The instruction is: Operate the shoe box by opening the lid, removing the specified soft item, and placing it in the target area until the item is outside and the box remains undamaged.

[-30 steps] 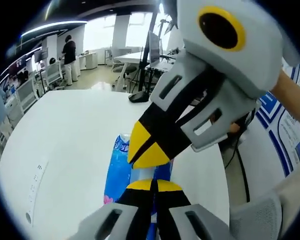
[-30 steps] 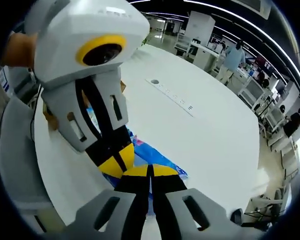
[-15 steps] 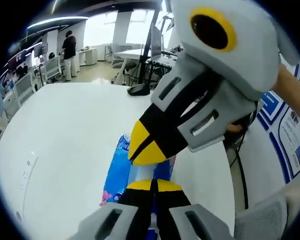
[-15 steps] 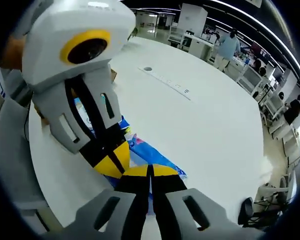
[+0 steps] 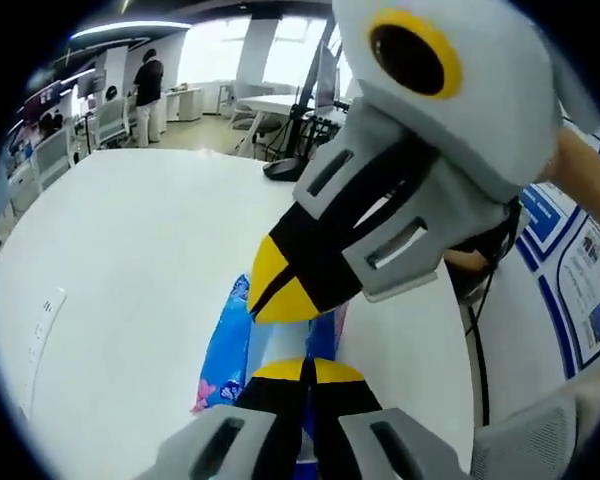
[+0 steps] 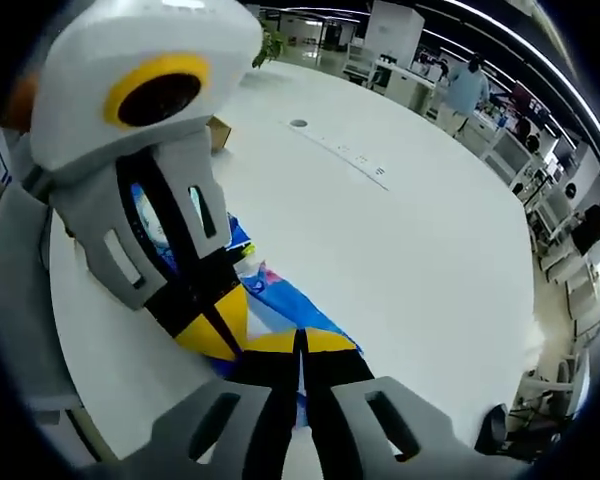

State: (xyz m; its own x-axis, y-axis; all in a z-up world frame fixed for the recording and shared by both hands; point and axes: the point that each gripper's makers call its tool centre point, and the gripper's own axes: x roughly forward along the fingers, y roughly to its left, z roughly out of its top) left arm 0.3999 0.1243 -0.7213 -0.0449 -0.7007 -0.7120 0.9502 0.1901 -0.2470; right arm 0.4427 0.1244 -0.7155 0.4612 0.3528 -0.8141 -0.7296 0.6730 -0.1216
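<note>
Lifted slightly higher above the white table (image 5: 130, 260), the left gripper (image 5: 302, 372) and right gripper (image 6: 300, 345), both clamped on the blue soft pack (image 5: 230, 345), carry it, next lowering onto a bare target spot in an open office

No legible text is found. Print on the blue packet (image 5: 232, 345) is too blurred to be read; wall posters (image 5: 590, 290) carry lettering too small to be made out.
</note>
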